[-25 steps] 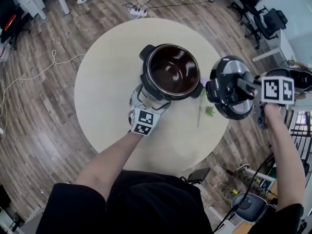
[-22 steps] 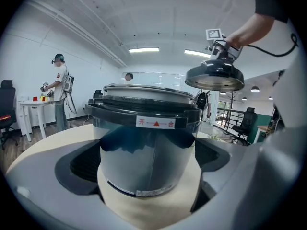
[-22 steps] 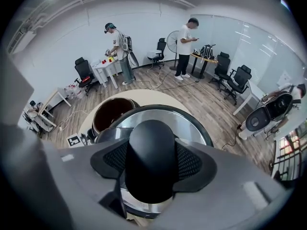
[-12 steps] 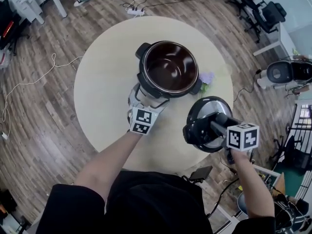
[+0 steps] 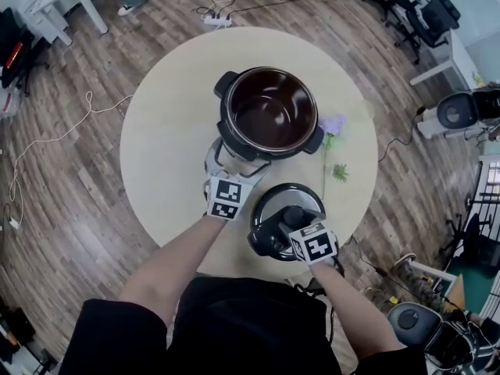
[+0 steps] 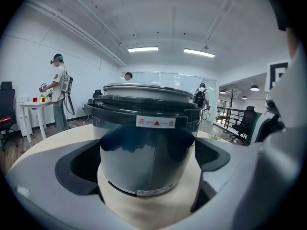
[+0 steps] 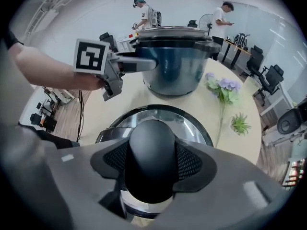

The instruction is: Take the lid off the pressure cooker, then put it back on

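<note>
1. The right gripper (image 7: 152,163) is clamped on the black knob of the round steel-and-black lid (image 5: 275,203), low over the near edge of the round beige table (image 5: 164,131). Released there, the lid could tip off.
2. The left gripper (image 6: 146,176) has its jaws wide against the open steel pressure cooker (image 6: 148,147) — a weak brace lets it slide.

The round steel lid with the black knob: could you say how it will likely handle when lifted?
Probably stiff and fairly heavy: the round steel lid looks solid, with a thick black rim. Gripped by its smooth rounded black knob in the right tool, it may tilt or swivel.
</note>
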The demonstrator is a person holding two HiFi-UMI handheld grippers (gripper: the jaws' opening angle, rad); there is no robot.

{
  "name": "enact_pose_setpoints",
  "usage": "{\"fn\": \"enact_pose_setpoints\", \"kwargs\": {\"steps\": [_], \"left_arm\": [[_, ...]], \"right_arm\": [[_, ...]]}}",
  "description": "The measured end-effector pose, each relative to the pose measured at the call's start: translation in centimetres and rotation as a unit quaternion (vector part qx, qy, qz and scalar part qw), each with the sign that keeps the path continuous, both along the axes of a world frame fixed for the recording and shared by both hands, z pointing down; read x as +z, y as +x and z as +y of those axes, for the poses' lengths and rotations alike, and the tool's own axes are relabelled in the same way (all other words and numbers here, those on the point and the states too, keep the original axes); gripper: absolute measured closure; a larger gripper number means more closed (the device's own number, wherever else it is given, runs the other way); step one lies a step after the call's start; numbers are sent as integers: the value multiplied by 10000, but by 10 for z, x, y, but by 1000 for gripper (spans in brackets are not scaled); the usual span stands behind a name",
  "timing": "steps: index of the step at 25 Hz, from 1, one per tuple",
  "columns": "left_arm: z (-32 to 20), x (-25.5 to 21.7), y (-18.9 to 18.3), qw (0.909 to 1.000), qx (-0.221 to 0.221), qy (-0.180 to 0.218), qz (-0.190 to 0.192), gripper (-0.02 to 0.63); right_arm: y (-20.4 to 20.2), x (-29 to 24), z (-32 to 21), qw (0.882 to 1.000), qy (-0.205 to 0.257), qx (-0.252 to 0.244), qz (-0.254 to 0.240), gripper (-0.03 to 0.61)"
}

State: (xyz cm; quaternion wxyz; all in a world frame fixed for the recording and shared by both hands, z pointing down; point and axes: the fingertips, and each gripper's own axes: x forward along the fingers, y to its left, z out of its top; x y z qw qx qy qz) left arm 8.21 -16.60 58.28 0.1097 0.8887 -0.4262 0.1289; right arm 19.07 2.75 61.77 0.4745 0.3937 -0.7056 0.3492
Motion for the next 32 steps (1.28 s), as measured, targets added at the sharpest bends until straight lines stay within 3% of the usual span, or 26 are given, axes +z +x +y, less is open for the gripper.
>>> {"fn": "enact_pose_setpoints", "kwargs": {"steps": [7, 11, 16, 23, 27, 32], "left_arm": [[0, 1, 0, 10000, 5, -7, -17, 25], [0, 7, 1, 9996, 108, 11, -269, 26], [0, 5, -1, 9996, 131, -14, -260, 28], [1, 5, -1, 9994, 188, -47, -275, 28], [1, 3, -3, 9995, 174, -82, -252, 28], [1, 3, -4, 9996, 147, -105, -234, 28]], "right_arm": [[-14, 47, -6, 9997, 123, 210, 34, 291], [-12, 51, -7, 9991, 331, 257, 7, 291], [-13, 51, -7, 9978, 584, 314, -56, 288], [-10, 42, -3, 9962, 403, 717, -294, 287], [-11, 33, -7, 9958, 475, 746, -247, 287], [-14, 38, -5, 9975, 108, 682, -150, 287]]}}
